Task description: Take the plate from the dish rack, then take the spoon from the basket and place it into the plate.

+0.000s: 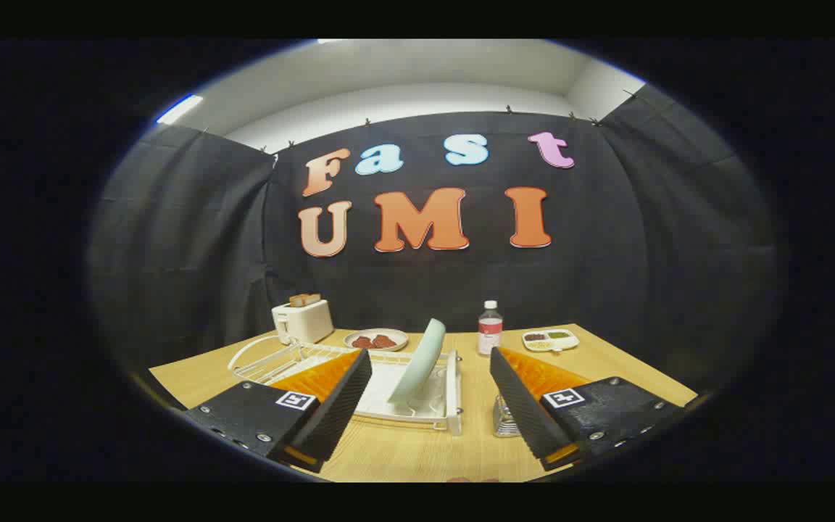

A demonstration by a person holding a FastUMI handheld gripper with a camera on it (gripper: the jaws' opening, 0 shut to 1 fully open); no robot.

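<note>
Going from left to right on the table (pixel 606 355): a white toaster (pixel 304 320) w/ bread slices in its slots is standing at the far left corner. Next to it a small plate with red food (pixel 376 339) is lying, just behind the dish rack (pixel 359 362). The rack is white wire w/ a white tray under it, and it is sitting near the middle of the table, just ahead of the fingers.

The plate (pixel 417 362) is standing on edge in the rack, pale green-white, leaning a bit to the right. It is lying between the two fingers' lines but beyond their tips, not touched yet. Further right a water bottle (pixel 490 328) is standing, then a divided dish with food (pixel 550 339) at the far right. Close to the right finger, a small wire basket (pixel 506 419) is partly showing; I cannot see the spoon inside, it is hidden by the finger.

The gripper (pixel 428 417) is hovering low over the near table edge, fingers spread wide and holding nothing.

Handling, as I judge: the plate is looking stiff, smooth, prob. ceramic or melamine, so slippery and maybe fragile, moderate weight. Best place to hold is the upper rim, one finger on each face, then lifting straight up out of the rack slots so it is not catching the wires.
</note>
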